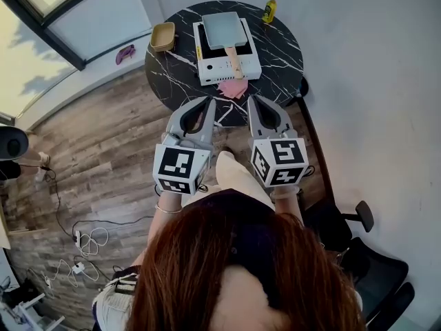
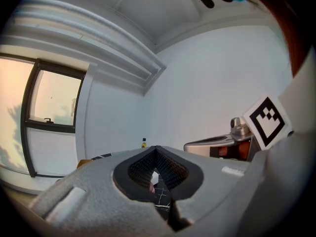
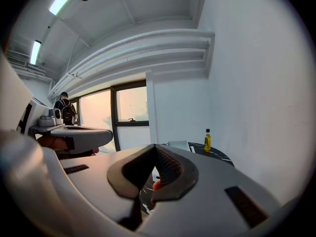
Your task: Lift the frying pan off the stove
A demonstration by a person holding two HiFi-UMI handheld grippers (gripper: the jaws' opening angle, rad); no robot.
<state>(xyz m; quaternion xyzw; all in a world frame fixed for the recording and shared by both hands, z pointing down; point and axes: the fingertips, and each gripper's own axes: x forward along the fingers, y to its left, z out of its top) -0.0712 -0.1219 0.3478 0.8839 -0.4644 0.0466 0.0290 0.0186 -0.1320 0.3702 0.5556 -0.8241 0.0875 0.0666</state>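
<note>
I hold the left gripper (image 1: 209,104) and right gripper (image 1: 252,103) pressed together and empty on my side of the table (image 1: 172,74) (a ready pose, I judge), since the frying pan (image 1: 224,27) sits on the stove (image 1: 210,67), its handle (image 1: 235,61) pointing toward me.

Glossy black marble table (image 1: 279,54); on it, matt grey metal pan (image 1: 224,29), wooden handle (image 1: 235,62), smooth white stove (image 1: 210,69), pink cloth (image 1: 234,88).
</note>
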